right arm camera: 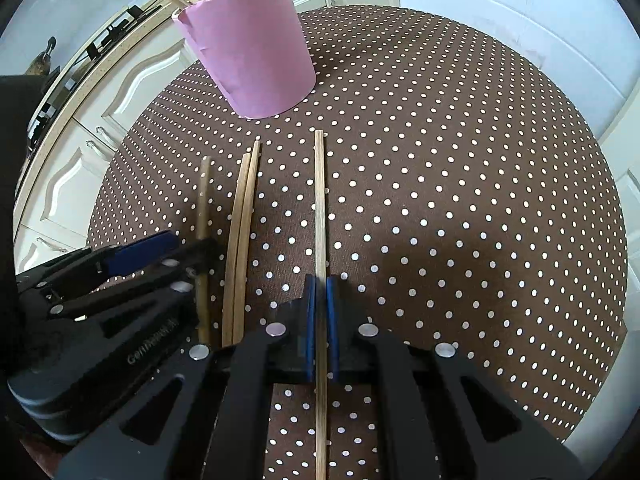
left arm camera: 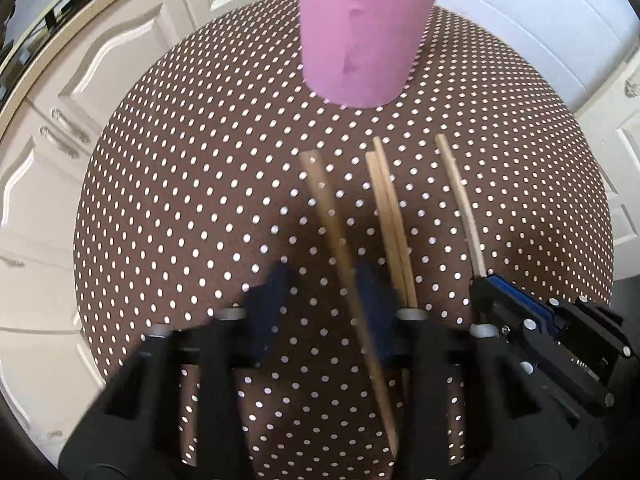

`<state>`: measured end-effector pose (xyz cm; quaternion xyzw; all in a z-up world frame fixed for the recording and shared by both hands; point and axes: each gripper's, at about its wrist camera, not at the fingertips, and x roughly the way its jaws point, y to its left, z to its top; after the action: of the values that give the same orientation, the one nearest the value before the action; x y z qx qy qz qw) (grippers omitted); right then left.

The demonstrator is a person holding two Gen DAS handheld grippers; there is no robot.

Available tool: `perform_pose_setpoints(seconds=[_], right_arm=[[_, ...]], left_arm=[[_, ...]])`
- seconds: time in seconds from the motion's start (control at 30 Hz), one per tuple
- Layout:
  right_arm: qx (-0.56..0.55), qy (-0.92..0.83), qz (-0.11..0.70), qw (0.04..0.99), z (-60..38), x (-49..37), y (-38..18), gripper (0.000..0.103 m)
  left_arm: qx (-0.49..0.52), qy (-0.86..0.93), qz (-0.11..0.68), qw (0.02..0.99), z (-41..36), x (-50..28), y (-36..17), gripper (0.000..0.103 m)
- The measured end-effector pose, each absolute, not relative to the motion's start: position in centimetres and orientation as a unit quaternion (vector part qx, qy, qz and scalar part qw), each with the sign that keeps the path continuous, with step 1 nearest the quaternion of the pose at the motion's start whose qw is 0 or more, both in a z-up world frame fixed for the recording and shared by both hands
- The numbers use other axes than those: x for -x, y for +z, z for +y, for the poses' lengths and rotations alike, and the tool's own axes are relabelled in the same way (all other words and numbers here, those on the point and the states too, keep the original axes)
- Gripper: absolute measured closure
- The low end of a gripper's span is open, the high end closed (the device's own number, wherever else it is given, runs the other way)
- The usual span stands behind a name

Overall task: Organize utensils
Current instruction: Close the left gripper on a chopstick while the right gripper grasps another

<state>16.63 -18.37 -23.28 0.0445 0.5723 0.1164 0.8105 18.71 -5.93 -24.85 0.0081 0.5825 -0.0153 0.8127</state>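
A pink paper cup (left arm camera: 362, 32) stands at the far side of a round brown polka-dot table (left arm camera: 180, 200); it also shows in the right wrist view (right arm camera: 248, 56), with sticks in it. Several wooden chopsticks lie side by side. My left gripper (left arm camera: 324, 304) is open and straddles the leftmost chopstick (left arm camera: 332, 224), blurred by motion. A touching pair (left arm camera: 390, 216) lies right of it. My right gripper (right arm camera: 320, 312) has its blue pads closed on the rightmost chopstick (right arm camera: 320, 200), which still lies along the table. The right gripper also shows in the left wrist view (left arm camera: 520, 312).
White cabinet doors (left arm camera: 80, 80) and a curved countertop edge surround the table on the left and back. A white panel (right arm camera: 520, 12) stands behind it on the right. The table's right half (right arm camera: 480, 200) holds only cloth.
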Motion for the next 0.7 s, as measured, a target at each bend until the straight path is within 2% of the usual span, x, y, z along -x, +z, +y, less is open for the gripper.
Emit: perform_pose_setpoints(seconds=[0.07,0.17,0.57,0.7], right_arm=[[-0.046,0.114,0.575,0.809,-18.3,-16.8,-23.2,0.099],[-0.043,0.11,0.577,0.808,-17.8,-17.3,-23.2,0.098],[-0.074,0.09,0.583,0.804,-17.6,-20.0,-23.4,0.096],[-0.048,0.087,0.59,0.801,-16.9,-20.3,-23.2,0.099]], left_arm=[[-0.011,-0.03,0.58,0.814,-6.2,-18.8,-24.7,0.092],[-0.001,-0.04,0.581,0.813,-5.8,-18.7,-24.7,0.098],[0.025,-0.046,0.577,0.815,-4.1,-17.5,-25.0,0.098],[0.027,-0.038,0.574,0.817,-3.6,-17.4,-24.8,0.098]])
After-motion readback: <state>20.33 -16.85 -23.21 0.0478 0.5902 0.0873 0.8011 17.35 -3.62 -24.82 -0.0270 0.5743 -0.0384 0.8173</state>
